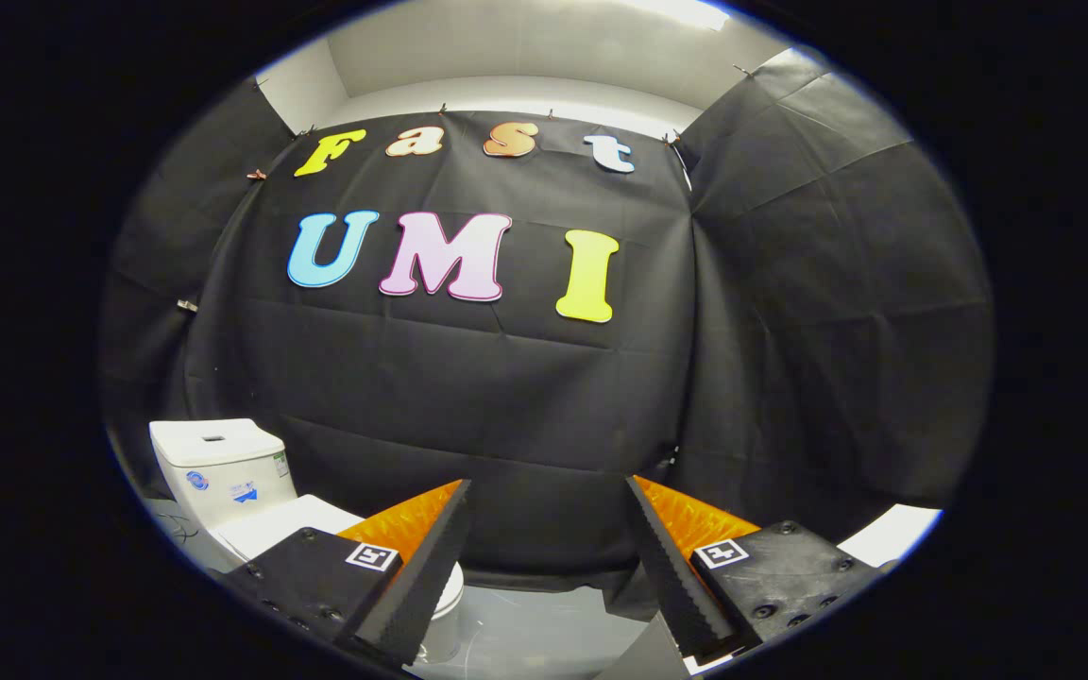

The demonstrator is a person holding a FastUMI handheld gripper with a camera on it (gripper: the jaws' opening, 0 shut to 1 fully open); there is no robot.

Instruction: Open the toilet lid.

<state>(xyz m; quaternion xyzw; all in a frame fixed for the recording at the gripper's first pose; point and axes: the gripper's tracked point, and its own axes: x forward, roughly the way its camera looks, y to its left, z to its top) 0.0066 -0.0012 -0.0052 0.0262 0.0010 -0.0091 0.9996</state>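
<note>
Tool (549, 491) open, empty; toilet (223, 482) beyond left finger, lid (284, 524) down.

There was one white toilet (223, 472), with one closed lid (284, 525) and one tank (219, 463). One hand-held gripper (549, 552) showed two fingers (421, 567), spread apart and holding nothing.

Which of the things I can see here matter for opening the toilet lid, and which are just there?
Part of the job:
- toilet lid, down, off to the left, partly behind the left finger
- gripper, jaws open and holding nothing

Just there:
- cistern behind the lid
- black cloth wall
- floor
- white object beyond the right finger, too cut off to identify
</note>
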